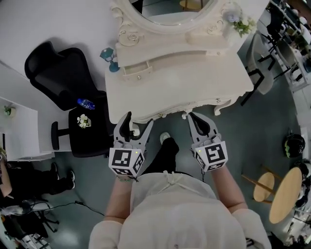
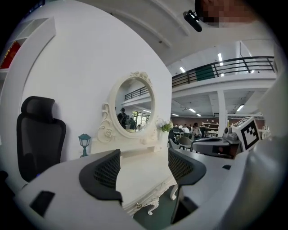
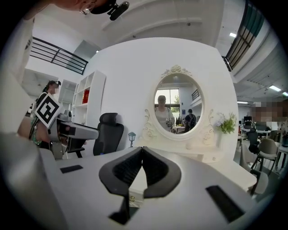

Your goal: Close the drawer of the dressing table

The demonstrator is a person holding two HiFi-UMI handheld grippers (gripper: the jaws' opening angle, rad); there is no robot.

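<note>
The white dressing table (image 1: pixel 194 78) with its oval mirror (image 1: pixel 167 12) fills the top of the head view. A small drawer (image 1: pixel 138 71) under the mirror shelf juts out a little over the tabletop. My left gripper (image 1: pixel 136 124) hangs open just off the table's front edge, left of centre, with nothing between its jaws (image 2: pixel 144 168). My right gripper (image 1: pixel 193 117) is at the front edge, its fingertips pressed together (image 3: pixel 142 152). Below those tips a gold knob (image 3: pixel 132 197) on the white front panel shows through the gap. I cannot tell if they touch it.
A black office chair (image 1: pixel 63 78) and a black stool (image 1: pixel 90 138) carrying a blue bottle (image 1: pixel 85 103) stand left of the table. A teal lamp (image 1: pixel 111 58) and a flower vase (image 1: pixel 240 22) sit on it. A round wooden table (image 1: pixel 286 194) stands at the right.
</note>
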